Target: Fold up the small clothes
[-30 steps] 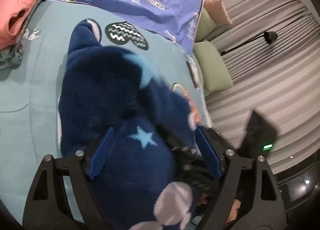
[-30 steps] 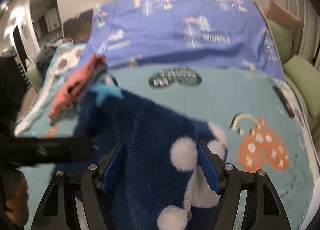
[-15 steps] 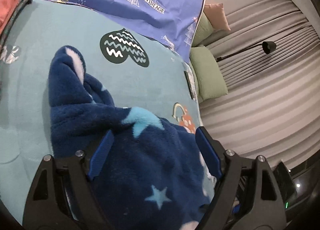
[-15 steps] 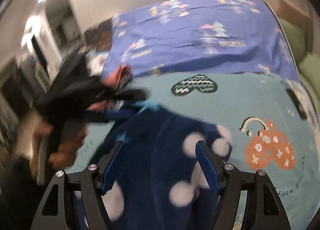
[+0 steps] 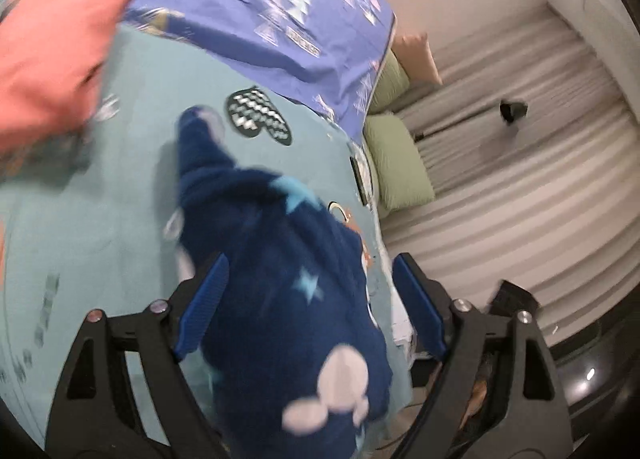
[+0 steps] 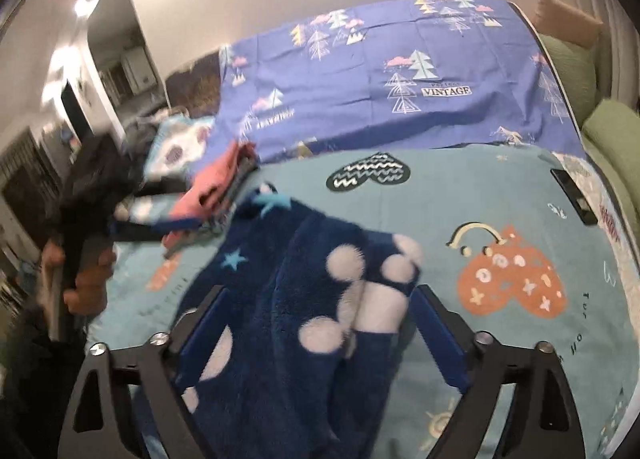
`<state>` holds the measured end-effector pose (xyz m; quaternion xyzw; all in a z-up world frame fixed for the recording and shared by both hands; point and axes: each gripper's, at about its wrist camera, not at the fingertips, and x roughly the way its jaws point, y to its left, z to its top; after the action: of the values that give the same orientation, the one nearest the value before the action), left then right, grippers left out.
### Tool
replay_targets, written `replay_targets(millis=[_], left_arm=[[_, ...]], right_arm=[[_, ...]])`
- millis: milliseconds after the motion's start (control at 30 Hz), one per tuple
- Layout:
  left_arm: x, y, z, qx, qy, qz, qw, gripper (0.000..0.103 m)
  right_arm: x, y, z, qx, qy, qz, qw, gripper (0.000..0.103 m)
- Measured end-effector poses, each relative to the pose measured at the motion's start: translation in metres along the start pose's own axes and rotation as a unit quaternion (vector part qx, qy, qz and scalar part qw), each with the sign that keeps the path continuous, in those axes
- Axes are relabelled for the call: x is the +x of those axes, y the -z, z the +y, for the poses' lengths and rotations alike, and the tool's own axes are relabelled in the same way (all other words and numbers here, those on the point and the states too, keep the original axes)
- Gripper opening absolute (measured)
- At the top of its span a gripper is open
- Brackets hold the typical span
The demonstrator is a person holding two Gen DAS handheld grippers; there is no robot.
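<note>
1. Centrally, a plush navy fleece garment (image 6: 304, 299) with white dots and pale stars lies rumpled on the smooth teal bed sheet (image 6: 480, 187).
2. Left gripper (image 5: 308, 295) and right gripper (image 6: 320, 323): jaws opening wide, straddling the fleece, not pinching it.

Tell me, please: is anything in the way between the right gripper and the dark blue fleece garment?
No, nothing visible. The dark blue fleece garment lies on the teal bedspread directly between the right gripper jaws, which are opening. The pink folded stack sits off to the side.
</note>
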<state>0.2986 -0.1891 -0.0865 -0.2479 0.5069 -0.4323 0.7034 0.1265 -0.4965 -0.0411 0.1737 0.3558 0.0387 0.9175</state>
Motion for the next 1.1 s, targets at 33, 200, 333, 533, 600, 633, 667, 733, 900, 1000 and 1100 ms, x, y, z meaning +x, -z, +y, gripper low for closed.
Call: replay_targets(millis=[33,200,333,533,600,633,667,733,900,1000,1100], left_arm=[[-0.005,0.008,0.007,-0.012,0.001,-0.002,0.9999,0.089],[0.001,0.061,0.039,-0.060,0.023,0.054,0.9965,0.089],[0.011,0.088,0.048,-0.063,0.035,0.073,0.9948,0.089],[0.040,0.103,0.057,-0.098,0.061,0.113,0.9868,0.092],[0.047,0.102,0.059,-0.105,0.070,0.117,0.9851,0.094],[0.048,0.100,0.059,-0.108,0.073,0.118,0.9844,0.095],[0.051,0.097,0.060,-0.113,0.077,0.119,0.9835,0.096],[0.055,0.098,0.061,-0.116,0.081,0.121,0.9825,0.097],[0.059,0.100,0.066,-0.118,0.092,0.126,0.9806,0.098],[0.062,0.101,0.063,-0.109,0.092,0.130,0.9812,0.098],[0.070,0.094,0.056,-0.103,0.091,0.130,0.9819,0.098]], right_arm=[[-0.001,0.001,-0.014,0.031,-0.027,0.010,0.999,0.103],[0.042,0.028,-0.078,0.153,-0.167,0.126,0.966,0.103],[0.067,0.059,-0.115,0.239,-0.236,0.130,0.933,0.103],[0.092,0.065,-0.122,0.258,-0.274,0.146,0.915,0.103],[0.101,0.060,-0.114,0.250,-0.284,0.157,0.912,0.103],[0.105,0.057,-0.111,0.250,-0.290,0.162,0.909,0.103],[0.111,0.055,-0.107,0.251,-0.300,0.167,0.905,0.103],[0.123,0.051,-0.104,0.255,-0.308,0.175,0.899,0.103],[0.140,0.044,-0.104,0.269,-0.336,0.180,0.884,0.103],[0.137,0.048,-0.108,0.274,-0.345,0.178,0.880,0.103],[0.136,0.047,-0.100,0.263,-0.323,0.177,0.892,0.103]])
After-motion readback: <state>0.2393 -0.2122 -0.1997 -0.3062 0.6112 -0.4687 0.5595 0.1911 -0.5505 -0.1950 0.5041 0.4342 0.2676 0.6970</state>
